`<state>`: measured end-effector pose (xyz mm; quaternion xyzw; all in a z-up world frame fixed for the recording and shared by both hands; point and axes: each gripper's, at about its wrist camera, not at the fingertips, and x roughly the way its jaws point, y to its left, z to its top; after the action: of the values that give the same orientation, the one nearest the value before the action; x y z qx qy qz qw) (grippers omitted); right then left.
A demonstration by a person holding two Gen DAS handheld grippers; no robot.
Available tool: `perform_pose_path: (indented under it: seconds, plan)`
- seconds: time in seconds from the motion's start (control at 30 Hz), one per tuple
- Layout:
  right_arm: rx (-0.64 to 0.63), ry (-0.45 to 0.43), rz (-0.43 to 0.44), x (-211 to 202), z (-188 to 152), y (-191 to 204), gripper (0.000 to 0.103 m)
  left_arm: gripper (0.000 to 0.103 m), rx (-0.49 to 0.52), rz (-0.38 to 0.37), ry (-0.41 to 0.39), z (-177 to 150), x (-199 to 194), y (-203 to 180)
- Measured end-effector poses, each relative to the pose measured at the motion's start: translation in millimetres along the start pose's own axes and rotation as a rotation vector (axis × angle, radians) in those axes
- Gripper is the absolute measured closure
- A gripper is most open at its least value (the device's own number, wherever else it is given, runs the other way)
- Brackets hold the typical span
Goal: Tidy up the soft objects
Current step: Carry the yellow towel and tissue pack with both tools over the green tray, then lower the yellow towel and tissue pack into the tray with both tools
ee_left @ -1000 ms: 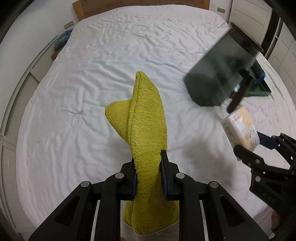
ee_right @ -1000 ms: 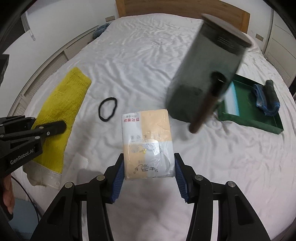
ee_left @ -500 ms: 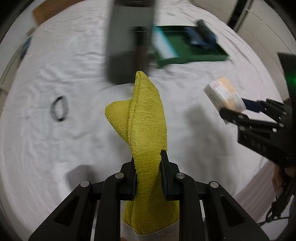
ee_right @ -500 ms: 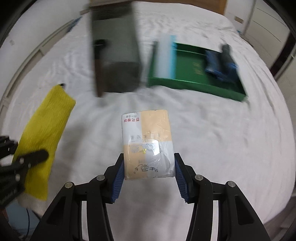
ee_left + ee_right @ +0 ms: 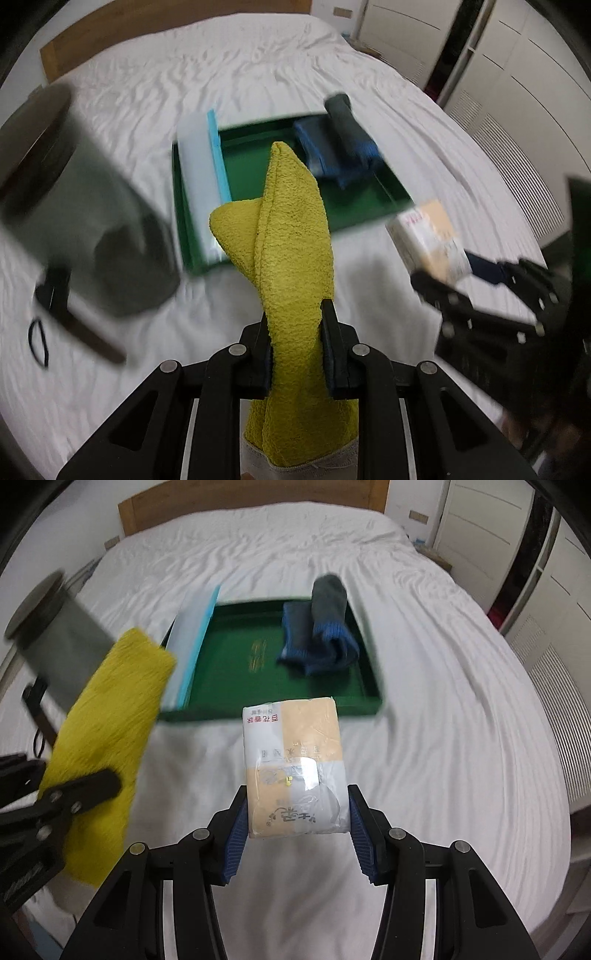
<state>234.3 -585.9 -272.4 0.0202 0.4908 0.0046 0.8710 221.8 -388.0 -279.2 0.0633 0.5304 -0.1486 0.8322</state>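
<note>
My left gripper [image 5: 295, 317] is shut on a yellow towel [image 5: 291, 251] that stands up folded between its fingers; the towel also shows in the right wrist view [image 5: 107, 734]. My right gripper [image 5: 295, 812] is shut on an orange and white tissue pack [image 5: 295, 760], which also shows in the left wrist view [image 5: 428, 236]. Both are held above the white bed, in front of a green tray [image 5: 236, 664] that holds a rolled blue and grey cloth [image 5: 321, 631] and a pale blue-edged pad [image 5: 192, 642].
A large grey cylindrical mug [image 5: 74, 206] with a dark handle lies left of the tray. A black hair tie [image 5: 37, 341] lies at the far left on the sheet. A wooden headboard [image 5: 251, 498] and white cupboards [image 5: 487, 535] stand beyond the bed.
Both views have swung right, so the green tray now sits straight ahead and the grey mug has shifted to the left. Both grips are unchanged.
</note>
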Motion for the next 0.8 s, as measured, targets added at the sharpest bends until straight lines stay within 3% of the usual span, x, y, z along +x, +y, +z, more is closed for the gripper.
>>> perform_pose_path:
  seconds: [0.2, 0.43, 0.8]
  plan:
    - [0.003, -0.049, 0.030, 30, 29, -8, 0.054, 0.085, -0.041, 0.017, -0.033, 62, 44, 13]
    - [0.010, -0.063, 0.068, 75, 50, -13, 0.054, 0.085, -0.104, 0.034, -0.035, 105, 90, 29]
    - [0.002, -0.054, 0.062, 140, 86, -10, 0.054, 0.085, -0.127, 0.072, -0.008, 125, 130, 40]
